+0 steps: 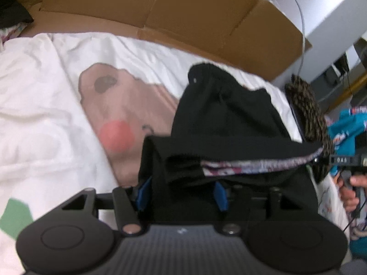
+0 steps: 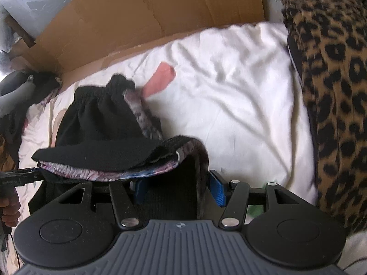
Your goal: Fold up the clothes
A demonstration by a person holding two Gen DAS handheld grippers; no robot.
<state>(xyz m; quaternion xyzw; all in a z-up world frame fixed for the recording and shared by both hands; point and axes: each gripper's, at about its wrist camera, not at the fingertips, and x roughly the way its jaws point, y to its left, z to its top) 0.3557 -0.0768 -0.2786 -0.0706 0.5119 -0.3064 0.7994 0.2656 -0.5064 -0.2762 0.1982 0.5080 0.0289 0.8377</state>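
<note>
Fabric fills both wrist views: we hold a black garment (image 1: 229,119) with a purple-and-white patterned lining stretched between our two grippers above a white duvet (image 1: 41,105) printed with a brown cartoon figure. Our left gripper (image 1: 182,189) has its blue pads clenched on one bunched end of the garment's edge. Our right gripper (image 2: 179,189) grasps the other end, cloth draped between its blue pads (image 2: 218,189). The rest of the garment hangs down, its far end resting on the duvet. Flattened brown cardboard (image 2: 149,11) lies beyond the bed, and a leopard-print cloth (image 2: 332,80) lies along the duvet's right side.
</note>
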